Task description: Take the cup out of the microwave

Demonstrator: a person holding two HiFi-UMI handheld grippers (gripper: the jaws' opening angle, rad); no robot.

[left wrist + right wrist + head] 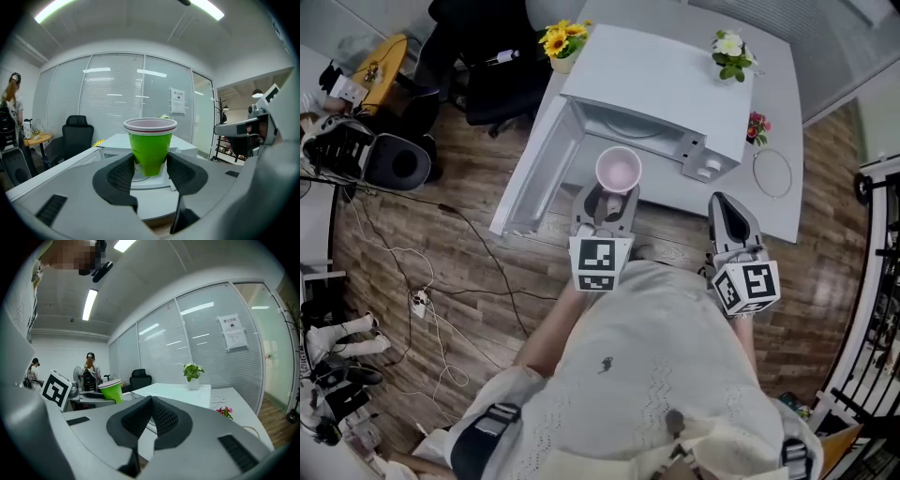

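Observation:
My left gripper [150, 168] is shut on a green cup [150, 145] with a white rim and a pale pink inside. It holds the cup upright by its lower part. In the head view the cup [618, 171] hangs in front of the white microwave [661, 89], whose door [536, 169] stands wide open at the left. The left gripper [605, 208] sits just below the cup there. My right gripper [151, 404] is shut with nothing between its pads. It hovers at the right [731, 220], over the table's near edge. The right gripper view also shows the cup [111, 391] at its left.
The microwave stands on a white table [773, 103]. On the table are a yellow flower pot [562, 42], a white flower pot [732, 54], small pink flowers [757, 127] and a looped cable [772, 173]. A black office chair [492, 70] stands at the back left, with cables on the wooden floor [422, 281].

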